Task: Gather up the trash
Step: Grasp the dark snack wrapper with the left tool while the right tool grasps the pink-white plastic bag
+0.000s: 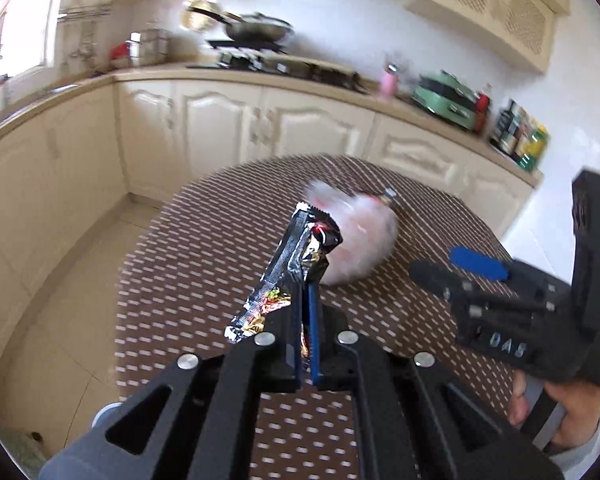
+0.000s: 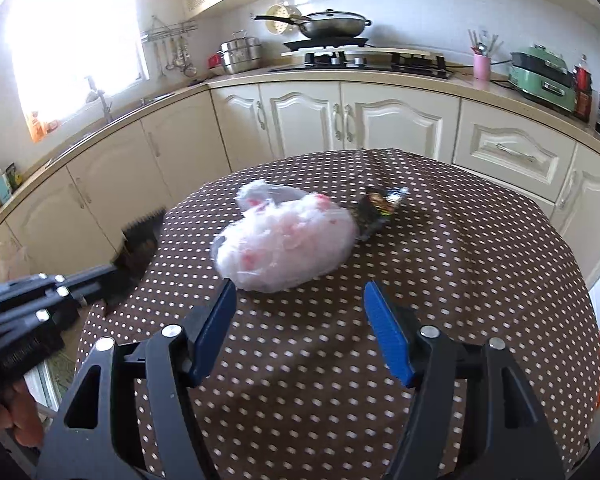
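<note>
My left gripper (image 1: 306, 312) was pinched fully closed on a crinkled foil snack wrapper (image 1: 288, 272), which stuck up out of the pads above the table (image 1: 204, 240). Wrapper looked near weightless, thin, crackly and slick, so I judged a grip low on the flattened body, where I had it, safer than the torn top edge. My right gripper (image 2: 300, 332) was partly open with nothing between its blue pads (image 2: 388, 336), hovering just short of the white plastic bag (image 2: 288, 240). That bag lay slumped in the middle of the dotted tablecloth, soft and floppy, lumpy with pink and white bits inside; I couldn't tell what they were. Its loose mouth bunched up at the far left end, probably the best place to pinch and hold it open. 1 more dark wrapper (image 2: 378, 210) lay touching the bag's far right end, same light, crinkly sort. Bag looked like the only container on the table, already part filled; film might tear if yanked.
</note>
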Tool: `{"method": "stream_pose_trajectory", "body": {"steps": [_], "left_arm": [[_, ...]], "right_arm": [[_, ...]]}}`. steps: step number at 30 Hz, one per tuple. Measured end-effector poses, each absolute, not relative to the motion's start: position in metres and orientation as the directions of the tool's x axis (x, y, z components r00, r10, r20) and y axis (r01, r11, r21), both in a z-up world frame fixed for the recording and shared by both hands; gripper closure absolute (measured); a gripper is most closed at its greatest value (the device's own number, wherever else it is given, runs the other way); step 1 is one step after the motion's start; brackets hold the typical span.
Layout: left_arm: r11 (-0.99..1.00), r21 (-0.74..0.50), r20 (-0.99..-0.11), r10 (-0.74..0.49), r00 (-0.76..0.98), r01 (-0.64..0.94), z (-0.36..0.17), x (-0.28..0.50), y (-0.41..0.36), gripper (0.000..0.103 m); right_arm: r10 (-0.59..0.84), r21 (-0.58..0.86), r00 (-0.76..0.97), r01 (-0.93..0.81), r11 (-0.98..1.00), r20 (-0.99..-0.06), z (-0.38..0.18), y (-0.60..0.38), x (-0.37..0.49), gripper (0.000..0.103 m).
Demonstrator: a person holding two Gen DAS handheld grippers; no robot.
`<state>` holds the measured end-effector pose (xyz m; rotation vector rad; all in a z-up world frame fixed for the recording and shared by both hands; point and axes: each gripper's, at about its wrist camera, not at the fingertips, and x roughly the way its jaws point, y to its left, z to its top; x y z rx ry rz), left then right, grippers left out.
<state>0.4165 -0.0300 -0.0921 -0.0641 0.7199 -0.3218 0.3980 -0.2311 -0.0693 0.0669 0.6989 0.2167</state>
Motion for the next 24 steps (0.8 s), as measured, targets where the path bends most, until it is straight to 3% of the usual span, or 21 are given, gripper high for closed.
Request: {"method": "stream_pose_trajectory", "body": {"steps": [7,14,15,16,19,24], "left_arm": [[0.969,-0.188,-0.620,-0.245,0.746,0.161,-0.095,0.438,-0.003,0.100],[0.972,-0.203,-0.614,-0.222,0.758,0.120,-0.101,0.448,0.006,0.100],[0.971,-0.205,-0.614,-0.223,0.758,0.120,-0.101,0.448,0.007,0.100],[0.970,-0.209,-0.613,-0.226,0.757,0.121,-0.102,0.448,0.009,0.100],[0.970,-0.216,-0.608,-0.225,0.761,0.115,-0.101,0.446,0.013,0.100],[0.968,-0.229,-0.593,-0.221,0.774,0.100,-0.094,0.433,0.025,0.100]], "right_arm": [[0.184,0.214,0.739,-0.056,0.975,-0.648,-0.080,-0.238,0.441,0.029],[0.338,0.453,0.675,-0.007,0.891,-0.656,-0.107,-0.255,0.479,0.029],[0.362,0.473,0.667,-0.017,0.881,-0.651,-0.109,-0.254,0.481,0.045],[0.385,0.488,0.663,-0.035,0.872,-0.642,-0.110,-0.252,0.483,0.052],[0.371,0.440,0.679,-0.079,0.895,-0.633,-0.099,-0.244,0.476,0.064],[0.328,0.346,0.735,-0.135,0.928,-0.594,-0.075,-0.226,0.448,0.071]]}}
